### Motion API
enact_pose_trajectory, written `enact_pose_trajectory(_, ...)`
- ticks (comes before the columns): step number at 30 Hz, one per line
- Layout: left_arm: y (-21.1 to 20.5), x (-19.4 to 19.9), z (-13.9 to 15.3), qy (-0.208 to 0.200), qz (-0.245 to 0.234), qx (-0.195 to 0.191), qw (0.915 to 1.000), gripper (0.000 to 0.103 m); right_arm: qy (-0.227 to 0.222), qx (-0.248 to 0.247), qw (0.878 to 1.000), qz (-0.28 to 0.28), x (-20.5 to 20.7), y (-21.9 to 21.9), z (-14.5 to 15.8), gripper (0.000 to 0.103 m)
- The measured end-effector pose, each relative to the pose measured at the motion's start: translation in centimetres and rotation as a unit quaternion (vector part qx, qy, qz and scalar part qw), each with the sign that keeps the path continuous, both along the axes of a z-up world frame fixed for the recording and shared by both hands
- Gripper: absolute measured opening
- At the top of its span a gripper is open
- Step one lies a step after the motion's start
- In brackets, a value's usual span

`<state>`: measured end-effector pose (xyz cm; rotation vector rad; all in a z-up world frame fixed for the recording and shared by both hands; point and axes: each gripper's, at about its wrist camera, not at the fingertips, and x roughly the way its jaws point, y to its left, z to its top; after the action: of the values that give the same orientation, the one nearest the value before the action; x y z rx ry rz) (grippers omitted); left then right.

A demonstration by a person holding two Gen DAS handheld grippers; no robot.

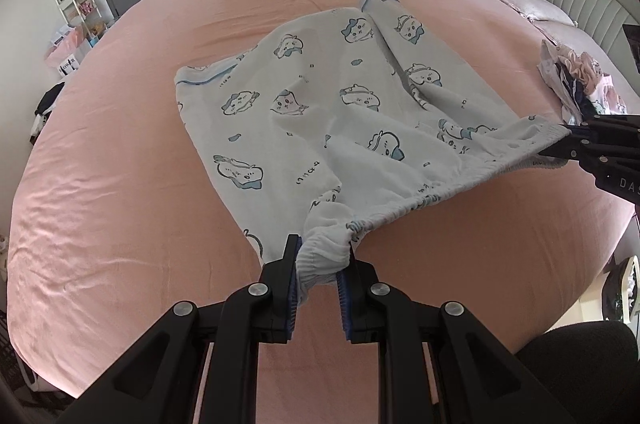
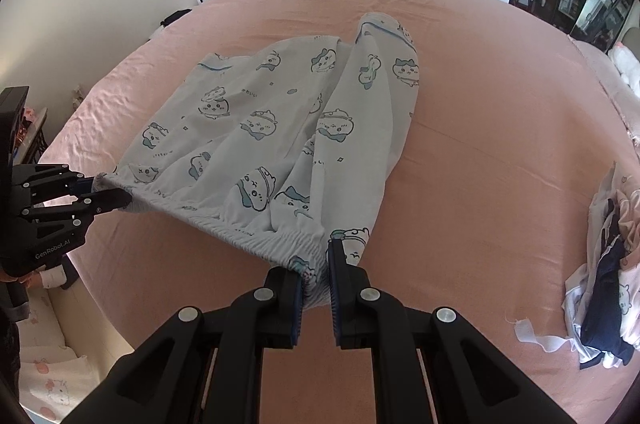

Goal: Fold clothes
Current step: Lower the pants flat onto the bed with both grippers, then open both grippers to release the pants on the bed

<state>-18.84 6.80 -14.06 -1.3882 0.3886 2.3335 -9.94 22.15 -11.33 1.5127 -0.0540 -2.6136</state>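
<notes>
- Pyjama shorts (image 1: 320,112), pale with a blue cartoon-animal print, lie spread on the pink bed sheet (image 1: 120,184), legs stretching away beyond the fingertips.
- Left gripper (image 1: 320,256) is clamped on one end of the elastic waistband (image 1: 432,200); right gripper (image 2: 316,264) is clamped on the other end, the band hanging slack between them.
- Bare sheet lies open on both sides of the fingers.
- "GenRobot.AI" reads on the left gripper's body.
- Heap of other clothes (image 2: 604,284) sits well right of the right fingers.
</notes>
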Motion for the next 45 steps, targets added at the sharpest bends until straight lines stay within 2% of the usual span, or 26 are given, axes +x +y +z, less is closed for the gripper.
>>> enact_pose_trajectory(23, -0.2, 0.5, -4.2, -0.017, -0.001, -0.017, 0.9997, 0.016, -0.058, -0.008, 0.998, 0.01, -1.2, -0.1, -5.4, 0.01)
enact_pose_trajectory(37, -0.7, 0.8, -4.6, -0.015, -0.008, -0.03, 0.9994, 0.017, -0.061, -0.027, 0.998, 0.007, -1.4, 0.5, -6.1, 0.013)
enact_pose_trajectory(39, -0.8, 0.6, -4.8, -0.019, -0.005, -0.036, 0.9992, 0.019, -0.066, -0.04, 0.997, 0.01, -1.5, 0.9, -6.3, 0.027)
enact_pose_trajectory(41, -0.9, 0.3, -5.0, -0.025, 0.005, -0.037, 0.999, 0.022, -0.069, -0.044, 0.997, 0.013, -1.5, 0.9, -6.4, 0.073)
enact_pose_trajectory(42, -1.0, 0.2, -4.9, -0.027, 0.012, -0.032, 0.999, 0.023, -0.071, -0.047, 0.996, 0.015, -1.5, 1.0, -6.5, 0.079)
enact_pose_trajectory(45, -1.6, 0.0, -4.7, -0.037, 0.026, -0.011, 0.9989, 0.036, -0.072, -0.05, 0.996, 0.013, -1.6, 1.1, -6.5, 0.08)
